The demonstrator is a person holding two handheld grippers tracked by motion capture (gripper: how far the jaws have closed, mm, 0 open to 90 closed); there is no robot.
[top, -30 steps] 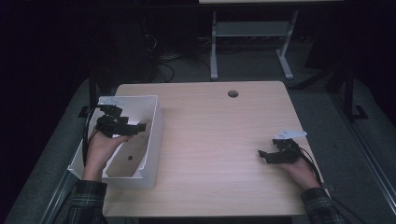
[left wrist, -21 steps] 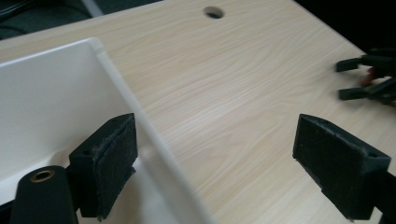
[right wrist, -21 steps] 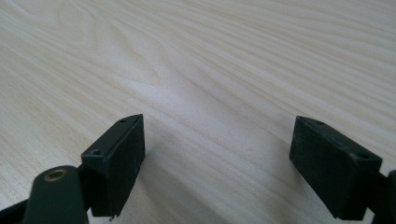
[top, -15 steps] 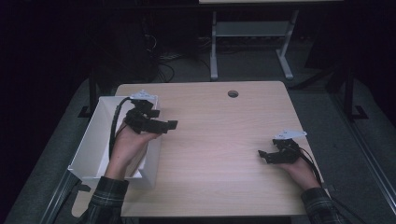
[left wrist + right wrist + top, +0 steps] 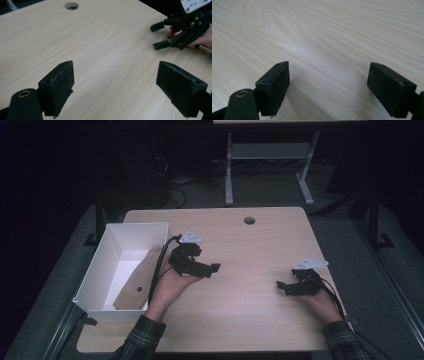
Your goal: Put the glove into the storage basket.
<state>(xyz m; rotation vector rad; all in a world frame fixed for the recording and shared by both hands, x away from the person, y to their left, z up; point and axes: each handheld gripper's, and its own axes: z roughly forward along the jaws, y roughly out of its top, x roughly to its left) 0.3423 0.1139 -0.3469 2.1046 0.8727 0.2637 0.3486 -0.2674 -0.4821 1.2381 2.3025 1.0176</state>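
Just right of the white bin [image 5: 95,270], the left gripper [image 5: 207,269] points across the bare bench [image 5: 250,250] toward the right gripper [image 5: 281,287], both jaws apart, holding nothing

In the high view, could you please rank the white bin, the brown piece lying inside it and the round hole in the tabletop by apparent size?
1. white bin
2. brown piece
3. round hole, far back on the tabletop, yet clearly smallest.
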